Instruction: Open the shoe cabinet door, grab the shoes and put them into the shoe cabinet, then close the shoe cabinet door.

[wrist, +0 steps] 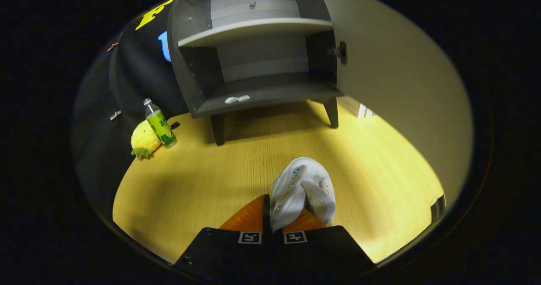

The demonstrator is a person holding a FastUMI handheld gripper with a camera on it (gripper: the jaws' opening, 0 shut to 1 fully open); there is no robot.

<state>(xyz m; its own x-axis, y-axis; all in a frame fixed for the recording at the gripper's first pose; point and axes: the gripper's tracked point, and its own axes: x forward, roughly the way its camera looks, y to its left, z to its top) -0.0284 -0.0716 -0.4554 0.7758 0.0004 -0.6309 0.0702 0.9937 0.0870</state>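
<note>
Gripper [277,217] closed on a white shoe [302,190], fingers pinching one side wall near the laces so the toe points away toward the cabinet [253,65]. Cabinet door [393,78] swung wide to the right, lower shelf bare. Shoe held above the wooden floor [203,171], likely ready to carry in; bottle [159,124] and pineapple toy [143,140] far left.

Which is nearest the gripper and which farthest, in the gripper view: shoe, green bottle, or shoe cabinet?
1. White shoe, clamped in the gripper.
2. Green bottle, off to one side on the floor beside the yellow pineapple toy.
3. Shoe cabinet, straight ahead, door open.
</note>
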